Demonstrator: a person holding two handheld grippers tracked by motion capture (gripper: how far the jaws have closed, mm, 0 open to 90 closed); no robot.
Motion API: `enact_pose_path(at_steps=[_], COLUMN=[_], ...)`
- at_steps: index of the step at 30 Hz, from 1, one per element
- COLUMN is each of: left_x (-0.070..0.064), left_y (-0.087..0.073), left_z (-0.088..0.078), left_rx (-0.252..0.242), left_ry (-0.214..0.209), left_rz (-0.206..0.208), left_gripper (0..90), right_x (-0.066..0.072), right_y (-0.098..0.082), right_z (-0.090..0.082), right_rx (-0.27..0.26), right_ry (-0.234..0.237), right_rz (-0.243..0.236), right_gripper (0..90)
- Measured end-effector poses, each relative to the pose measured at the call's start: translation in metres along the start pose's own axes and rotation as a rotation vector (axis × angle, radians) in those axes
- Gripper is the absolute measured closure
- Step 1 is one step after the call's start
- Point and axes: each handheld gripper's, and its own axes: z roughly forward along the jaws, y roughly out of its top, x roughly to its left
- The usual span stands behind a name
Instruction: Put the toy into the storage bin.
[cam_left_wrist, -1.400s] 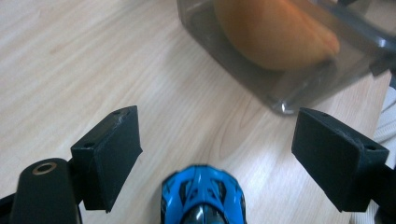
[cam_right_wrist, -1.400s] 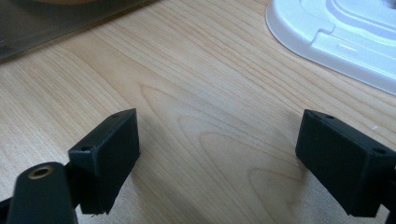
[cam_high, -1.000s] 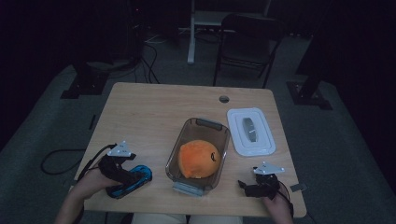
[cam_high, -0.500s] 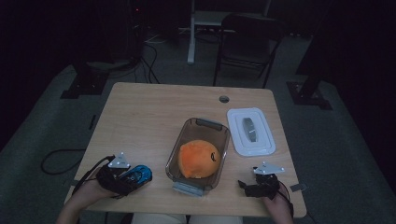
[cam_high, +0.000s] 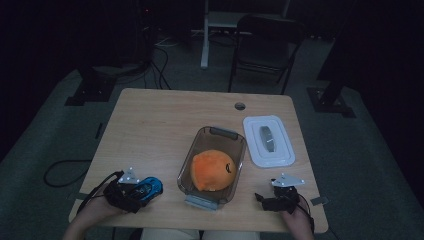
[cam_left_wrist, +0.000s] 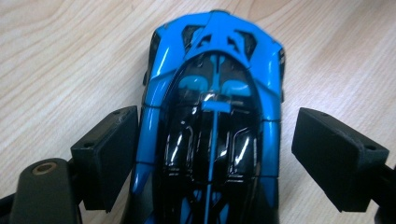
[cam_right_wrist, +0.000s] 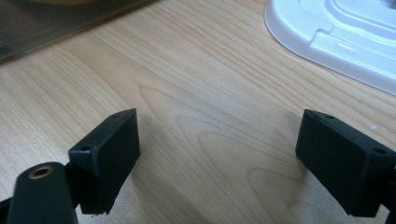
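A blue and black toy car (cam_left_wrist: 210, 107) lies on the wooden table (cam_high: 165, 125) near its front left corner, also seen from above (cam_high: 150, 187). My left gripper (cam_left_wrist: 217, 119) is low over it and open, one jaw on each side of the car; the left pad is against its flank and bare wood shows before the right pad. From above, the left gripper (cam_high: 132, 192) sits just left of the car. My right gripper (cam_right_wrist: 217, 126) is open over bare wood at the front right (cam_high: 274, 198), nothing between its jaws.
A clear rectangular container (cam_high: 220, 134) holding a round orange object (cam_high: 212, 169) stands at the table's front middle; its wall (cam_right_wrist: 56, 23) is near the right gripper. A white lid (cam_high: 270, 145) (cam_right_wrist: 336, 32) lies to its right. A chair (cam_high: 265, 40) stands beyond the table.
My left gripper has come down from above and behind the toy car to settle around it on the table. The car and the right gripper have stayed put.
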Motion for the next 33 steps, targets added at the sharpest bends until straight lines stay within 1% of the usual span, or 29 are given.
enact_pose_path(at_steps=[4,6,8,12,13,15,17,18,19,23,25,26,27,30,31,33], left_x=[0.000,0.000,-0.001,-0.002,-0.001,0.000,0.000,0.000,0.000,0.000,0.002,0.002,0.003,0.004,0.003,0.004], left_y=[-0.002,-0.002,-0.002,0.000,0.002,0.002,0.003,0.004,0.005,0.010,0.011,0.011,0.012,0.014,0.015,0.018], left_z=[0.001,0.003,0.003,0.005,0.004,0.004,0.004,0.004,0.004,0.005,0.005,0.005,0.005,0.004,0.002,0.000], left_rx=[0.004,0.019,0.025,0.055,0.066,0.067,0.073,0.081,0.089,0.099,0.097,0.097,0.098,0.098,0.090,0.086], left_ry=[0.002,0.008,0.010,0.032,0.035,0.037,0.034,0.034,0.036,0.035,0.027,0.027,0.021,0.022,0.024,0.022], left_rz=[-0.002,0.010,0.009,0.034,0.026,0.024,0.026,0.020,0.024,0.007,-0.009,-0.009,-0.022,-0.021,-0.011,-0.027], left_gripper=[16.5,16.5,16.6,19.6,20.4,24.8,25.2,25.3,25.4,25.9,26.1,26.2,26.3,26.9,28.7,28.7], right_x=[0.000,0.000,0.000,0.000,0.000,0.000,0.000,0.000,0.000,0.000,0.000,0.000,0.000,0.000,0.000,0.001], right_y=[0.000,0.000,0.000,0.000,0.000,0.000,0.000,0.000,0.000,0.000,0.000,0.000,0.000,0.000,0.000,0.000], right_z=[0.000,0.000,0.000,0.000,0.000,0.000,0.000,0.000,0.000,0.000,0.000,0.000,0.000,0.000,0.000,0.000], right_rx=[0.000,0.000,0.000,0.000,0.000,0.000,0.000,0.000,0.000,0.000,0.000,0.000,0.000,-0.001,-0.002,-0.002], right_ry=[-0.001,-0.001,-0.001,-0.001,-0.001,-0.002,-0.002,-0.002,-0.002,-0.002,-0.002,-0.002,-0.003,-0.005,-0.016,-0.024], right_rz=[0.001,0.001,0.001,0.001,0.001,0.001,0.002,0.002,0.002,0.002,0.002,0.002,0.002,0.002,0.013,0.019], right_gripper=[13.1,13.1,13.1,13.1,13.1,13.1,13.1,13.1,13.1,13.1,13.1,13.1,13.2,13.2,13.6,13.6])
